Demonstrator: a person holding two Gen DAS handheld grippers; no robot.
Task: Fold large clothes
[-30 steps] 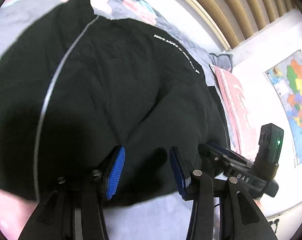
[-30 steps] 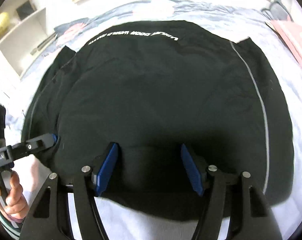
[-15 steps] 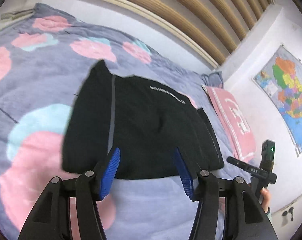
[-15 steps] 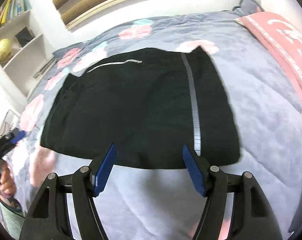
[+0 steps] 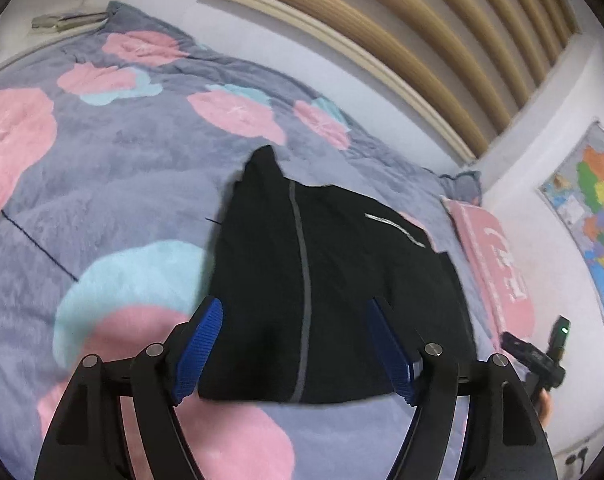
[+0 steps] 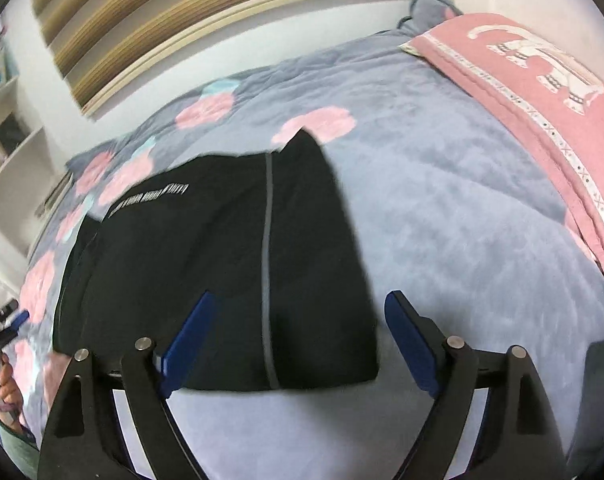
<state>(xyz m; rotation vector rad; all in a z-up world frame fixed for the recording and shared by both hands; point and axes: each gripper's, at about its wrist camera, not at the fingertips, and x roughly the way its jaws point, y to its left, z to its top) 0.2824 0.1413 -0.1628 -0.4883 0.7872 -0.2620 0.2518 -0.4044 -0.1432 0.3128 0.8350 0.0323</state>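
- One black folded garment of soft fabric (image 5: 333, 300) is lying flat on the grey-blue fleece blanket with pink and pale-blue flower blotches (image 5: 102, 184), roughly mid-bed, and nothing is touching it.
- Folded into a rough rectangle, it is running its long axis away from the cameras toward the wall with the tan wooden slats (image 5: 421, 40); its near hem is facing the grippers.
- One thin grey stripe (image 6: 266, 264) is running along that long axis, from the near hem to the far edge.
- One line of small white lettering (image 6: 150, 197) is sitting near the far edge, crosswise to the stripe; it is too blurred to read.
- One pointed corner of cloth (image 6: 302, 138) is sticking out beyond the far edge, at the stripe's end.
- The left gripper (image 5: 298, 350), black with two blue ribbed pads, is hovering over the near hem; its jaws have just been opening and are standing wide apart, holding nothing.
- The right gripper (image 6: 302, 344), of the same build, is likewise hovering with its jaws just opened further, wide apart and empty.
- One pink rectangular pillow with a white elephant motif (image 6: 541, 92) is lying along the bed's edge, well apart from the garment.
- One coloured map (image 5: 593, 216) is hanging on the white wall.
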